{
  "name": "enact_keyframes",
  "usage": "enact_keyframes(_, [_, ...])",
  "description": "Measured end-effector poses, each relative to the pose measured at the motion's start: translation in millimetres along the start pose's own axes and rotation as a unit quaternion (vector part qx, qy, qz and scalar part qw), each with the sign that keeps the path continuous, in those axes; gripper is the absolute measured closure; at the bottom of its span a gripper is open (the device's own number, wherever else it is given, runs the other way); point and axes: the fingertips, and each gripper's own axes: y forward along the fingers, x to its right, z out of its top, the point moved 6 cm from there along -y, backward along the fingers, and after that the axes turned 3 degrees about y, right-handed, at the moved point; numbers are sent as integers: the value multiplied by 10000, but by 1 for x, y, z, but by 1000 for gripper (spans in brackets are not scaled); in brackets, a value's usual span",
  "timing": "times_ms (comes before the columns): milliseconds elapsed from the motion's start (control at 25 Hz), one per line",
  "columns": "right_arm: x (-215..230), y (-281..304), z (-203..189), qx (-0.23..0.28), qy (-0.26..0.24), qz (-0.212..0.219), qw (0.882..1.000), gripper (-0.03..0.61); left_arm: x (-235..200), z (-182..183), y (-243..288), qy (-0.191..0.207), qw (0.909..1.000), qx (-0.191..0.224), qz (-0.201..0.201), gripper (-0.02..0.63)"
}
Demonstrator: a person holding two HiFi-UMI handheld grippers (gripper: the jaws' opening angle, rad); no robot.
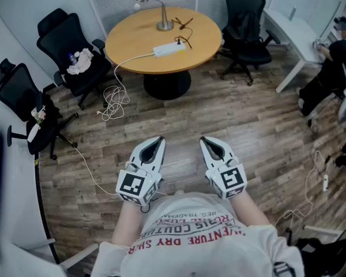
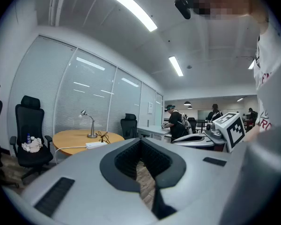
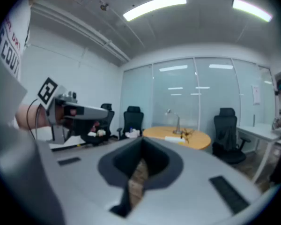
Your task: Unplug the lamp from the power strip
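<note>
Lamp (image 1: 164, 22) is standing on the far side of the round wooden table (image 1: 132, 42), well apart from both grippers.

Left gripper (image 1: 157, 139) is hanging low, close to the person's body, jaws pressed together with nothing between them. Right gripper (image 1: 207, 140) is sitting level beside it, near but not touching, jaws likewise squeezed tight and empty. Both are pointing toward the table. The person's white shirt (image 1: 196, 235) with red lettering is filling the bottom of the head view.

Wood-plank floor (image 1: 236, 126) is lying between the grippers and the table.

On the tabletop, a white power strip (image 1: 169, 50) is lying just in front of the lamp's silver base. A dark cord (image 1: 184, 38) is looping from the lamp side and meeting the strip at its right end. The lamp's bent neck is reaching left, with the head hanging over the table's far edge.

A white cable (image 1: 118, 91) is dropping from the strip off the table's left edge and lying in a loose tangle on the floor.

Black office chairs are ringing the table: one on the left (image 1: 69, 39) carrying a white bundle on its seat, one on the right (image 1: 245, 22), another further left (image 1: 20, 100).

A white desk (image 1: 294, 33) is showing at upper right, with a person in dark clothes (image 1: 334, 62) beside it.
</note>
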Motion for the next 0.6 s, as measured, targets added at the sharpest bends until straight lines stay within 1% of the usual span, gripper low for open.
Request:
enact_keyframes(360, [1, 17, -2, -121, 16, -36, 9999, 549, -18, -4, 7, -112, 9999, 39, 12, 583])
enact_keyframes(520, [2, 25, 0, -236, 76, -199, 9995, 549, -28, -8, 8, -197, 9998, 11, 10, 584])
enact_keyframes(600, [0, 30, -1, -238, 76, -167, 9995, 549, -34, -11, 8, -252, 9997, -10, 27, 583])
